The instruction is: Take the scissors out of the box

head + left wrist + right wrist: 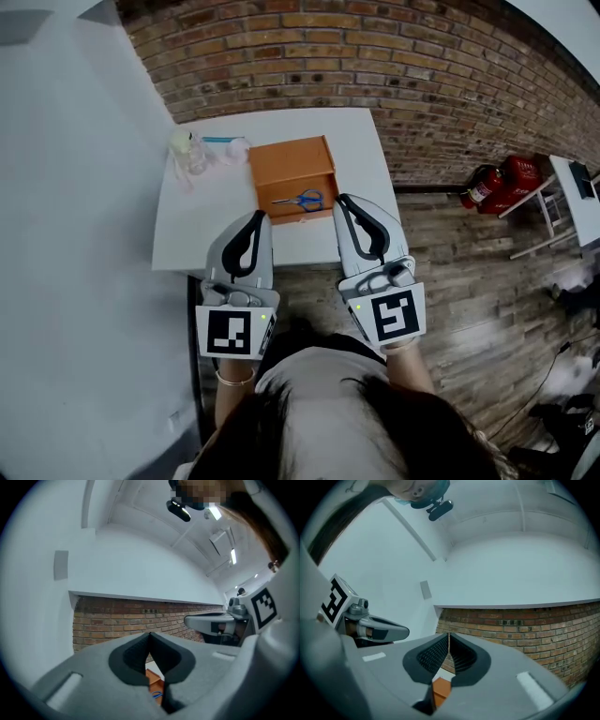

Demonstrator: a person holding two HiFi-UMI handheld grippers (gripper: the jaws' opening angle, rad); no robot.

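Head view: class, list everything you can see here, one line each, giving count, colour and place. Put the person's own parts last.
table: one, white, against the wall at centre
box: one, orange, open, on the table's right half
scissors: one pair, blue handles, lying inside the box
small items: a few, clear, pale yellow and pink, too small to name, at the table's far left corner
brick wall: one, red-brown, behind the table
floor: wood-patterned, brown, to the right
fire extinguishers: apparently two, red, on the floor at right
left hand-held gripper: one, grey, jaws shut, empty, near the table's near edge
right hand-held gripper: one, grey, jaws shut, empty, beside the box
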